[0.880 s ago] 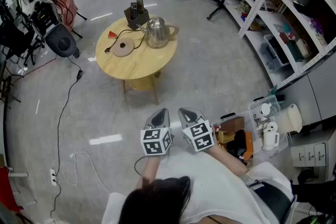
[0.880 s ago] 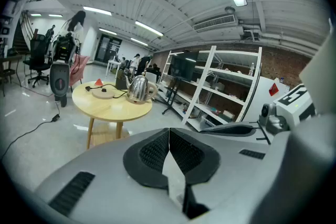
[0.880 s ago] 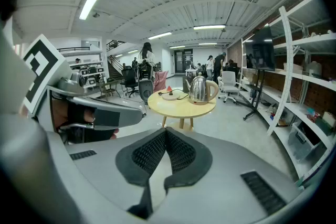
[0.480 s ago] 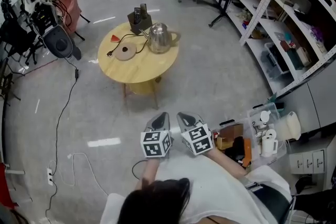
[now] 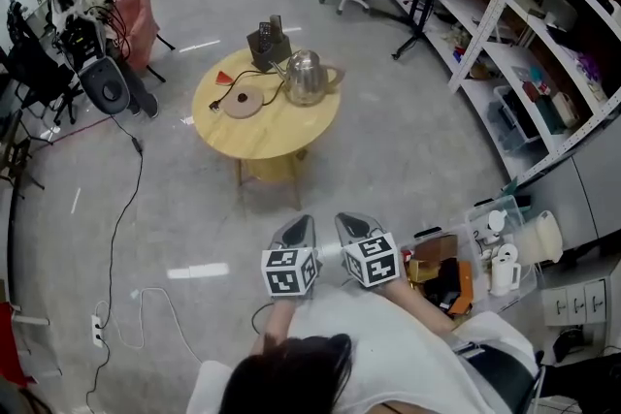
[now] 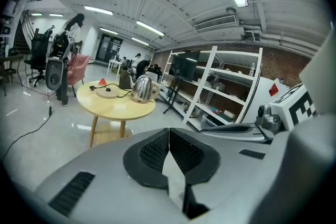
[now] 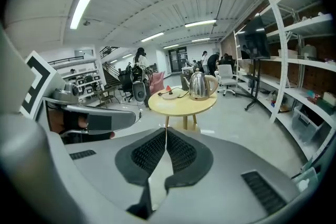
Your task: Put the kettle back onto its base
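Note:
A steel kettle [image 5: 309, 78] stands on a round wooden table [image 5: 281, 129], right of its round base [image 5: 243, 101] with a black cord. The kettle [image 6: 140, 88] and base [image 6: 108, 89] also show far off in the left gripper view, and the kettle [image 7: 199, 85] and base [image 7: 169, 93] in the right gripper view. My left gripper [image 5: 295, 230] and right gripper [image 5: 355, 225] are side by side close to my body, well short of the table. Both are shut with nothing between the jaws.
A black holder [image 5: 269, 42] and a small red piece [image 5: 224, 78] sit at the table's far side. Metal shelving [image 5: 543, 34] runs along the right. A speaker and gear [image 5: 102, 78] stand at the left, a cable [image 5: 121, 208] crosses the floor, and a crate of items [image 5: 466, 257] lies at my right.
The table with kettle and base has shifted a little lower and rightward in the head view. Both grippers stay shut side by side.

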The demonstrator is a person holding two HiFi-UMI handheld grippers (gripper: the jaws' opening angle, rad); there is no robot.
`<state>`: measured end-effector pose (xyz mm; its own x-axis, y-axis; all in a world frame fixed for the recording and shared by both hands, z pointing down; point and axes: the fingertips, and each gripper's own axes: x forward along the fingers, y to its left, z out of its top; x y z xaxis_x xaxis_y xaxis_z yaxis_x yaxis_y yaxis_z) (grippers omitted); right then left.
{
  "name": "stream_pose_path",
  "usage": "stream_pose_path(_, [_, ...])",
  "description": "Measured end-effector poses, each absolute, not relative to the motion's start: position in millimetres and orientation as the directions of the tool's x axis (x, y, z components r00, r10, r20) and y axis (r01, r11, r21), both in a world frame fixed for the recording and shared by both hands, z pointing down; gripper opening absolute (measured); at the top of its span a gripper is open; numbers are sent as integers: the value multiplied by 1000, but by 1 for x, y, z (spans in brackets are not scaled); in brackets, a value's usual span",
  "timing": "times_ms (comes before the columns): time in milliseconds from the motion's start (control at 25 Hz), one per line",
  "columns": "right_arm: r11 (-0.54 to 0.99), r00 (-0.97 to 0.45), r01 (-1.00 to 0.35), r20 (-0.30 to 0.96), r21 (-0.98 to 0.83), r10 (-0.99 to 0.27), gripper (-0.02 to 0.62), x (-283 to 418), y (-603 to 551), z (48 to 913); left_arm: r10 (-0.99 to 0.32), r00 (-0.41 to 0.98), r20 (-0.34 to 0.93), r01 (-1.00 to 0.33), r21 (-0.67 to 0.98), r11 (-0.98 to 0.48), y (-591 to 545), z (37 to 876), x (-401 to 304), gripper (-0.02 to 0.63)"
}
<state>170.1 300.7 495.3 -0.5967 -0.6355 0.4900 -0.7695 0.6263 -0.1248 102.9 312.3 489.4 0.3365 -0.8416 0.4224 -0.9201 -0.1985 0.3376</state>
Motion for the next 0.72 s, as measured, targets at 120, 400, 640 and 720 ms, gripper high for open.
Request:
stream_pose_path(120, [615, -587, -779, 493, -126, -643, 29, 165, 307, 496, -842, 337, 422, -917, 348, -193, 320, 490, 93, 28])
stream_pose_path(400, [606, -589, -783, 483, -140, -648, 29, 153, 312, 491, -841, 338, 422, -914, 360, -187, 326, 489, 75, 28])
stream_pose_path(640, [615, -596, -776, 480, -138, -644, 29, 148, 316, 489, -851, 336, 405, -908, 380, -177, 328, 486, 69, 26])
stream_pose_path(720, [613, -593, -778, 483, -138, -644, 29, 150, 314, 491, -855, 333, 398, -907, 383, -175, 325, 486, 70, 28])
